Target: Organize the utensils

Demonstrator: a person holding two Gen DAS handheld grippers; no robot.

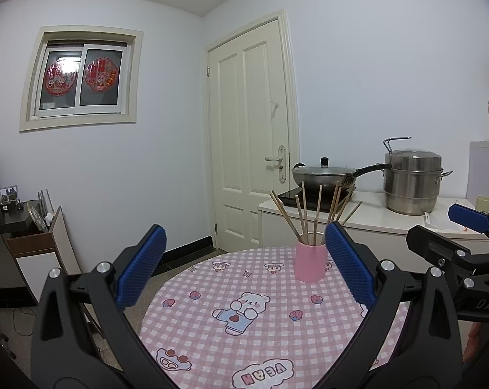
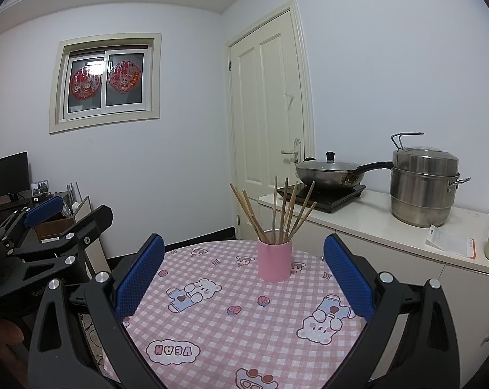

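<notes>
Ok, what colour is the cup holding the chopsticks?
Pink; the cup with the chopsticks shows best in the right wrist view.

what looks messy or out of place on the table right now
Nothing is spilled or damaged. The chopsticks all stand in the pink cup, though they splay out at different angles rather than in a neat bundle. The cup is upright on the checked tablecloth.

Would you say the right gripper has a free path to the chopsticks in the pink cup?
Probably yes: the right gripper is open, and only bare tablecloth lies before the pink cup holding the chopsticks.
</notes>
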